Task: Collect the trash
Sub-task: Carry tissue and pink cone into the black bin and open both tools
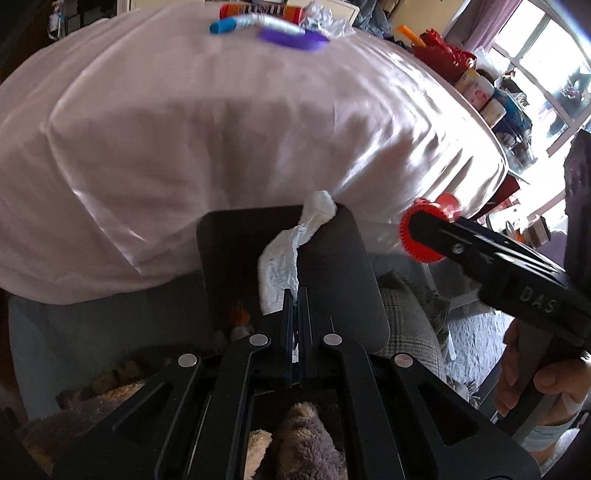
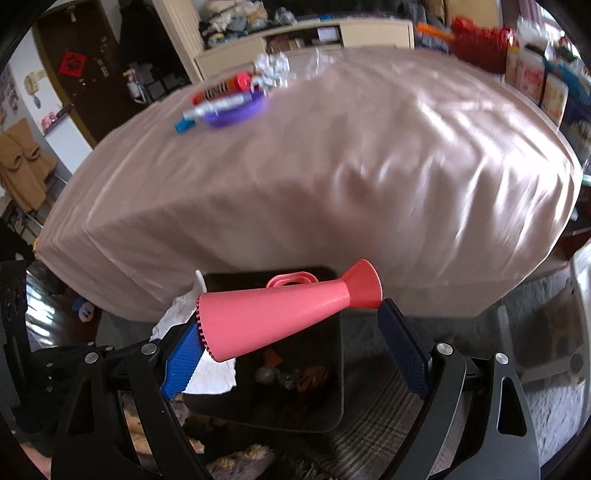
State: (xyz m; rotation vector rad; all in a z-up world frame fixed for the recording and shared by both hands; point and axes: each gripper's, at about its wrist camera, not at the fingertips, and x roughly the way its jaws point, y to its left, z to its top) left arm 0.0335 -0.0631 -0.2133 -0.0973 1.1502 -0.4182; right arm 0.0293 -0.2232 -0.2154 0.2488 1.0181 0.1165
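Observation:
My left gripper [image 1: 295,295] is shut on a crumpled white tissue [image 1: 284,258], which hangs over the open black bin [image 1: 351,258]. My right gripper [image 2: 291,325] is shut on a pink plastic horn [image 2: 273,314] held lengthwise, the toothed wide end against the left pad and the flared end against the right pad. The horn hovers above the bin [image 2: 325,384], which holds a few small scraps. In the left wrist view the right gripper [image 1: 432,221] comes in from the right with the horn's red toothed end [image 1: 417,240] showing. The tissue [image 2: 173,314] peeks out left of the horn.
Behind the bin stands a table under a pinkish cloth [image 1: 221,129]. At its far side lie a blue-capped marker [image 1: 236,23], a purple lid [image 1: 295,38], an orange tube [image 2: 218,90] and crumpled foil [image 2: 271,70]. A red basket [image 1: 443,59] and boxes line its right edge. Plush toys [image 1: 303,439] lie below.

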